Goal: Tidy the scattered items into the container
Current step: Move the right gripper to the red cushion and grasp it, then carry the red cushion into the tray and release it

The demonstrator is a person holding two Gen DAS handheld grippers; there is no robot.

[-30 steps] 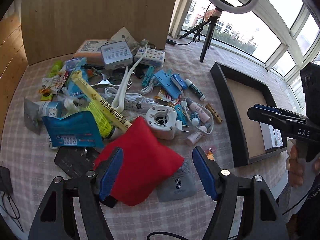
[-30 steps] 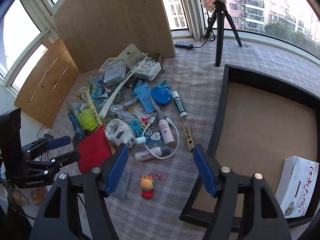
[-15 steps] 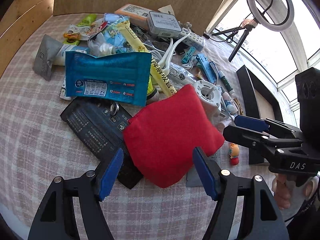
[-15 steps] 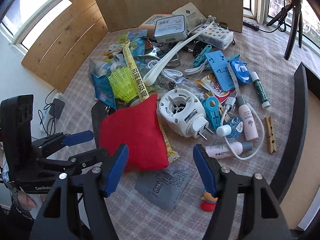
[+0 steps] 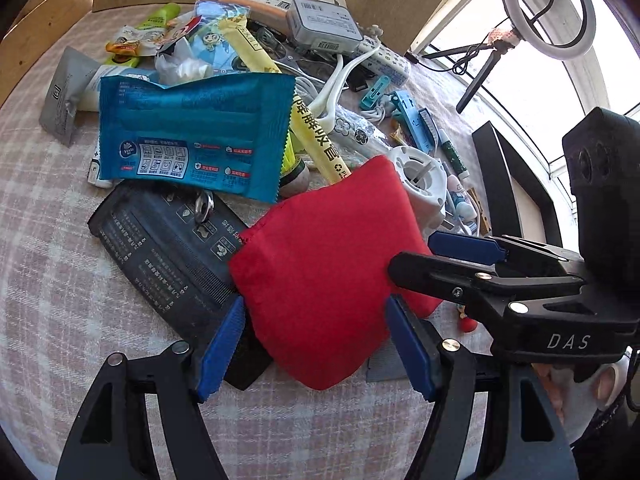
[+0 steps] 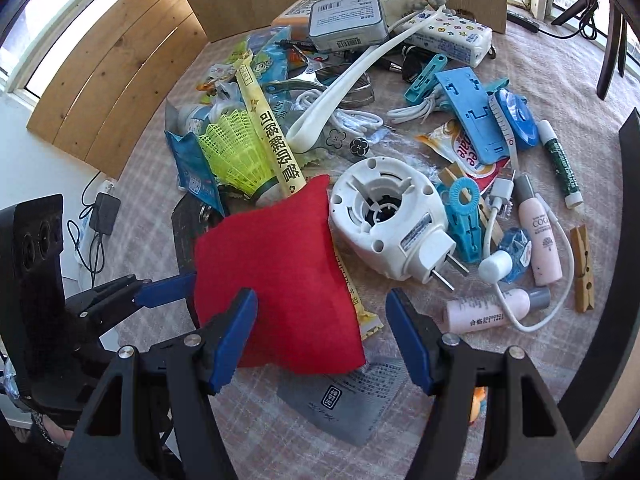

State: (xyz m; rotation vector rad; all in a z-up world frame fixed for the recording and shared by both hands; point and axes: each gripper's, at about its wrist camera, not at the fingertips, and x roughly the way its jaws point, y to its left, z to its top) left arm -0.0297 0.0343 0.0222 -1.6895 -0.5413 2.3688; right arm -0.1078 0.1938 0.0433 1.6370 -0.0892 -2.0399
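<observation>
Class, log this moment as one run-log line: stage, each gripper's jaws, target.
stage: approach | left gripper: jaws open astride red pouch | right gripper: jaws open over pouch | held: nothing | target: red pouch

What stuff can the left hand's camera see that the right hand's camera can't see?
Only the left wrist view shows the ring light on its stand by the window, the black tray's rim and the whole dark packet with a metal ring on it.

Only the right wrist view shows the two pink bottles, the wooden clothespin and the charger on the floor.

Both show the red pouch, the white plug-in device, the yellow shuttlecock, the grey box, and both grippers with jaws open around the pouch.
</observation>
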